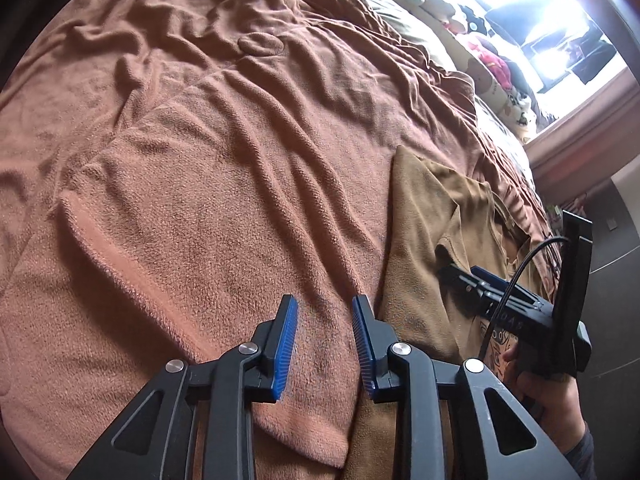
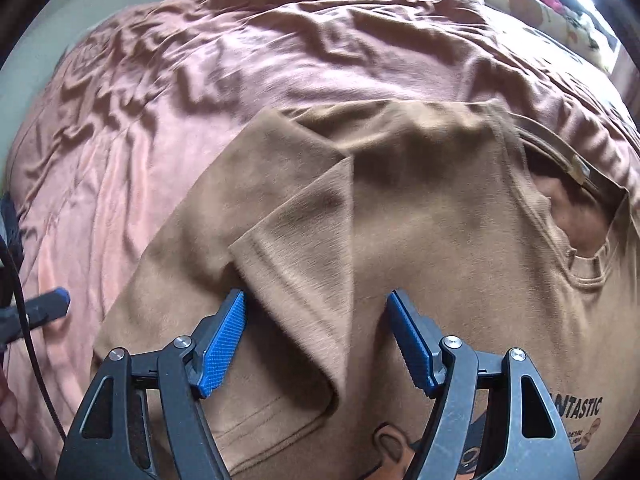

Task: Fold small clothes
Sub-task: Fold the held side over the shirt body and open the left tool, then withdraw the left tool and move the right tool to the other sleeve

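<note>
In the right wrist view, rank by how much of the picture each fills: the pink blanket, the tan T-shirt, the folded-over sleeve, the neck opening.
1. Pink blanket and tan T-shirt: too close to rank; the shirt lies nearer the camera.
2. Folded-over sleeve.
3. Neck opening.

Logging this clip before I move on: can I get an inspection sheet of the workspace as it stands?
Surface: bed under a wrinkled rust-brown blanket.
Job's things: tan T-shirt spread flat, one sleeve folded onto the body, print at the lower edge.
Clutter: soft toys along the window side.
Grippers: left gripper over the blanket by the shirt's edge, nothing between its fingers; right gripper open, astride the folded sleeve.
Cables: black cable hanging off the right gripper.
Surroundings: bright window; dark floor.
</note>
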A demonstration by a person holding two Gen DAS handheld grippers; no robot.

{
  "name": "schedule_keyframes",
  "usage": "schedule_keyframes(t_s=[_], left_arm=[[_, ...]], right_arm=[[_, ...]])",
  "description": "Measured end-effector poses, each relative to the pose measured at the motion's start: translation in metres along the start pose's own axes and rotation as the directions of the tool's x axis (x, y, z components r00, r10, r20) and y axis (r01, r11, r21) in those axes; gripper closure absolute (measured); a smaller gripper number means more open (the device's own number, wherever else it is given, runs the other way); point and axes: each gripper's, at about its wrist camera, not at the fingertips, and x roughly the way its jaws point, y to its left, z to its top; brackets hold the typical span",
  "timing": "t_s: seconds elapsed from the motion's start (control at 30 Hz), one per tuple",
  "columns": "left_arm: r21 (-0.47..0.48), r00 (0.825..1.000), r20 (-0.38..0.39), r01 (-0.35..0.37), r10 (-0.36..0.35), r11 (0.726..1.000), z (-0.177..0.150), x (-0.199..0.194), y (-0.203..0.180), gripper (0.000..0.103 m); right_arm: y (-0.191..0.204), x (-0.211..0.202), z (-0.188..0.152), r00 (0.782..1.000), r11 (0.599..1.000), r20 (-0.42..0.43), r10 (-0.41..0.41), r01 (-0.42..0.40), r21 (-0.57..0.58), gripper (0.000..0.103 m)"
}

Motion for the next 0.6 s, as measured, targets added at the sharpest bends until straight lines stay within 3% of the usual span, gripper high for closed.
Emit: schedule_keyframes(t_s=[0.07, 0.2, 0.33, 0.6], left_arm=[[0.009, 1.0, -0.001, -0.003, 0.003, 1.0, 0.002, 0.001, -0.003, 0.073], [0.021, 1.0, 0.006, 0.007, -0.007, 1.0, 0.006, 0.004, -0.009, 0.073], [0.034, 1.0, -0.006, 0.011, -0.011, 0.999, 0.008, 0.01, -0.016, 0.073], [0.073, 0.999, -0.045, 0.025, -0.021, 0.997, 0.004, 0.026, -0.035, 0.073]], right_arm=[[-0.011, 0.0, -0.002, 1.0, 0.999, 0.007, -0.012, 0.012, 0.031, 0.035], [-0.034, -0.006, -0.006, 0.999, 0.996, 0.027, -0.017, 0.015, 0.094, 0.051], [-0.053, -0.011, -0.011, 0.999, 0.987, 0.039, -0.011, 0.004, 0.162, 0.052], [-0.074, -0.01, -0.011, 0.986, 0.957, 0.039, 0.161, -0.166, 0.239, 0.052]])
